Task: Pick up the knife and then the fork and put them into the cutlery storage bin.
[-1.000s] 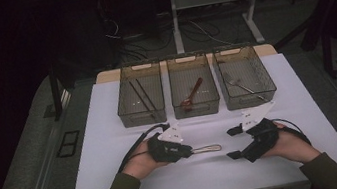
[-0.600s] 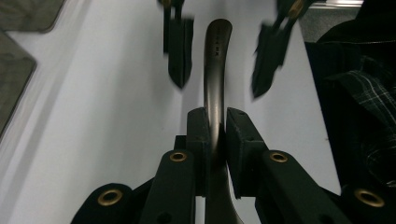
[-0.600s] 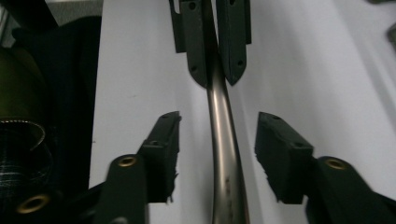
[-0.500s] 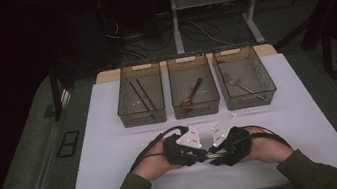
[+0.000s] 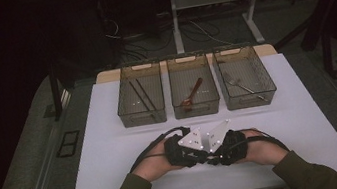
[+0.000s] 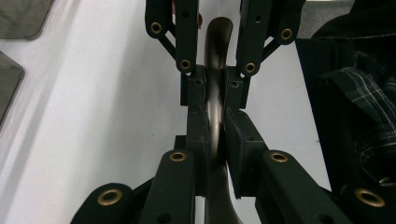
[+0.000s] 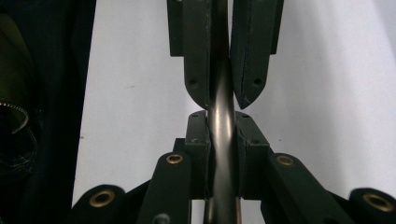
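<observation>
At the front middle of the white table top (image 5: 109, 149) my two grippers meet tip to tip. A slim metal utensil (image 6: 215, 105) runs between both pairs of jaws; its rounded end shows past the far jaws. My left gripper (image 5: 200, 154) is shut on the utensil's handle (image 7: 221, 46). My right gripper (image 5: 216, 154) is shut on the same utensil (image 7: 222, 114) from the opposite side. In the left gripper view my own jaws (image 6: 215, 128) pinch the metal, and the right gripper (image 6: 215, 70) faces them. The right gripper view has its own jaws (image 7: 222, 128) clamped likewise.
Three clear bins stand in a row at the back of the table: the left bin (image 5: 143, 121) holds chopsticks (image 5: 137, 96), the middle bin (image 5: 197, 112) a wooden spoon (image 5: 191, 93), the right bin (image 5: 253, 102) a fork (image 5: 241, 85). Dark sleeves lie near the front edge.
Both hands have moved inward until the grippers meet at the centre. The utensil, first held by the left gripper alone, is now gripped by the right gripper too.
</observation>
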Motion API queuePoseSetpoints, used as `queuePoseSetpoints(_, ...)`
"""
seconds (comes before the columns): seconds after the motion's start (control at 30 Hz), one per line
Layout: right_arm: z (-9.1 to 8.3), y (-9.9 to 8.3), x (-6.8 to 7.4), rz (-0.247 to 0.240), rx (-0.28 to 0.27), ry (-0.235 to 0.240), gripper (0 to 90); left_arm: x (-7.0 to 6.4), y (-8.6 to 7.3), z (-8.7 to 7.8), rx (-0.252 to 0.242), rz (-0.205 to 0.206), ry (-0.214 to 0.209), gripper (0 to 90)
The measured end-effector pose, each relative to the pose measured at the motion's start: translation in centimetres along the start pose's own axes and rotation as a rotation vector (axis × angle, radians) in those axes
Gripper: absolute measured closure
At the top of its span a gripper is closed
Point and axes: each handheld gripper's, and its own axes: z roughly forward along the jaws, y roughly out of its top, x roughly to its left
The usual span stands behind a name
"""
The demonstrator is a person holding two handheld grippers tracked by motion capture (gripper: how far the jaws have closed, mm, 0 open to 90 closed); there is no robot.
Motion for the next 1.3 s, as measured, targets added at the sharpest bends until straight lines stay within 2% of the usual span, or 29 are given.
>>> queuePoseSetpoints(0.13, -0.1, -0.1, 0.0, 0.017, -0.010, 0.021, 77.0, 0.0, -0.1, 0.2, 0.009, -0.008, 0.002, 77.9)
queuePoseSetpoints(0.23, -0.4, -0.3, -0.1, 0.028, -0.016, 0.011, 77.1, 0.3, -0.4, -0.6, -0.016, -0.018, 0.021, 71.8)
queuePoseSetpoints(0.27, -0.5, -0.5, -0.1, 0.033, -0.014, 0.004, 77.1, 0.4, -0.6, -1.0, -0.041, -0.033, 0.034, 68.4)
queuePoseSetpoints(0.4, -1.1, -1.1, -0.6, 0.043, -0.035, -0.016, 77.1, 0.7, -1.9, -3.2, -0.119, -0.123, 0.068, 62.7)
queuePoseSetpoints(0.5, -2.0, -1.6, -1.1, 0.054, -0.058, -0.033, 77.1, 0.8, -3.3, -4.7, -0.164, -0.187, 0.125, 56.4)
queuePoseSetpoints(0.6, -3.2, -2.3, -1.5, 0.078, -0.081, -0.053, 77.1, 0.9, -5.0, -6.2, -0.219, -0.249, 0.202, 48.3)
queuePoseSetpoints(0.67, -4.0, -2.8, -1.9, 0.092, -0.093, -0.075, 77.1, 0.8, -6.1, -7.2, -0.264, -0.291, 0.232, 43.3)
queuePoseSetpoints(0.8, -5.7, -3.9, -2.5, 0.151, -0.117, -0.117, 77.1, 0.5, -8.2, -8.2, -0.308, -0.372, 0.276, 40.3)
queuePoseSetpoints(0.83, -6.2, -4.1, -2.7, 0.179, -0.128, -0.128, 77.1, 0.4, -8.7, -8.4, -0.315, -0.386, 0.288, 39.5)
queuePoseSetpoints(0.93, -7.7, -5.1, -3.3, 0.231, -0.162, -0.161, 77.1, -0.2, -9.7, -8.4, -0.325, -0.428, 0.321, 35.6)
queuePoseSetpoints(1.0, -8.8, -5.7, -3.8, 0.260, -0.178, -0.196, 77.1, -0.6, -10.2, -8.1, -0.314, -0.432, 0.347, 31.4)
queuePoseSetpoints(1.17, -10.9, -7.2, -5.2, 0.342, -0.221, -0.270, 77.1, -1.3, -11.3, -7.3, -0.297, -0.475, 0.384, 24.7)
queuePoseSetpoints(1.3, -12.1, -8.4, -6.9, 0.402, -0.238, -0.329, 77.1, -1.5, -12.0, -6.9, -0.286, -0.479, 0.419, 18.6)
